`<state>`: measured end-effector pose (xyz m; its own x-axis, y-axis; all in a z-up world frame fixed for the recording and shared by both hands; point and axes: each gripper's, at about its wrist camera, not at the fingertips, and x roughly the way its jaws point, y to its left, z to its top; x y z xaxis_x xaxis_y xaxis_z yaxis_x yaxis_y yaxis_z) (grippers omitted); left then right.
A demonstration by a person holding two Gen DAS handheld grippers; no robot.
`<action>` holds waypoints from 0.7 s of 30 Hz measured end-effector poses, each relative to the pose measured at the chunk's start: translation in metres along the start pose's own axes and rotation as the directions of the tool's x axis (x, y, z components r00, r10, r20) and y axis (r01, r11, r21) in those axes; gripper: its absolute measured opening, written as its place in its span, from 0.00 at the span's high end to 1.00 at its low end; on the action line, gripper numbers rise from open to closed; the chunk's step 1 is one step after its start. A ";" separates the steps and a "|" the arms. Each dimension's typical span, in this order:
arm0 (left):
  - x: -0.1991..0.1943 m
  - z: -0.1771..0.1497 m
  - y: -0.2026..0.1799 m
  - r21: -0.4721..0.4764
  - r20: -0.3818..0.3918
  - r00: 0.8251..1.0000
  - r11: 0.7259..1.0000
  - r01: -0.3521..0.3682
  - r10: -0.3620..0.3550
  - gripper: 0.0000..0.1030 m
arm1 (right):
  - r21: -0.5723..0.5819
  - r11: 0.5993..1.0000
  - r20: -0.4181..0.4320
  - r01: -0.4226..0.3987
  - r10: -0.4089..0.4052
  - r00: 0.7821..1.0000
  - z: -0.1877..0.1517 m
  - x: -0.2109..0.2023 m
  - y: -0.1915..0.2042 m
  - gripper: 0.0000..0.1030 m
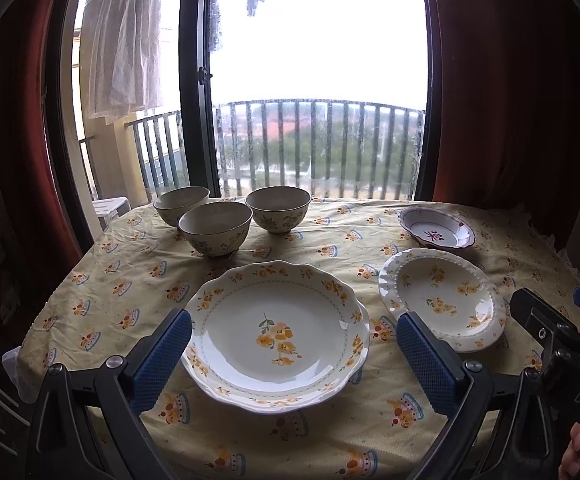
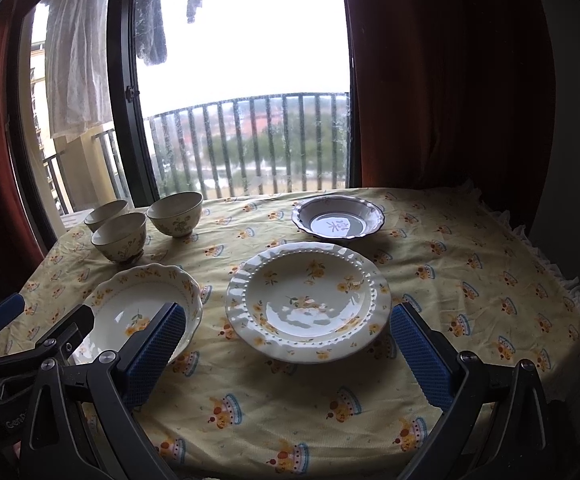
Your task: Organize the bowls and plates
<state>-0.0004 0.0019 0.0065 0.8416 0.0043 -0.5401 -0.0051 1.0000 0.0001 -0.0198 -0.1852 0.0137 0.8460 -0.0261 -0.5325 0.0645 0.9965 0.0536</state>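
The surface wears a pale yellow cloth (image 1: 298,436) printed with small cakes in orange, red and blue. The near scalloped plate (image 1: 277,336) is white with orange-yellow flowers, green leaves and a thin blue dotted ring. The beaded plate (image 2: 308,300) to its right is white with scattered yellow flowers. The far right dish (image 1: 436,227) is white with a purple rim line and a dark red character at its centre. The three bowls (image 1: 215,228) at far left are cream with muted green and yellow flowers. Both tongs (image 1: 294,356) (image 2: 287,354) carry blue textured pads on black frames. The curtains (image 1: 502,92) are dark red.
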 end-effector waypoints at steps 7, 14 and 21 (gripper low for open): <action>0.000 0.001 0.002 0.000 0.002 1.000 1.000 0.002 -0.002 0.00 | 0.005 1.000 -0.005 0.011 -0.011 1.000 0.000 0.001 0.001 0.00; 0.000 0.004 0.001 0.006 0.010 1.000 1.000 0.008 -0.008 0.00 | 0.011 1.000 -0.004 0.022 -0.022 1.000 -0.001 0.001 0.001 0.00; -0.002 0.001 0.000 0.014 0.024 1.000 1.000 0.010 -0.010 0.00 | 0.015 1.000 -0.002 0.027 -0.027 1.000 -0.001 0.000 0.000 0.00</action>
<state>-0.0018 0.0020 0.0088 0.8542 -0.0055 -0.5200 0.0106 0.9999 0.0068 -0.0201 -0.1849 0.0126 0.8428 -0.0527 -0.5356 0.0953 0.9941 0.0521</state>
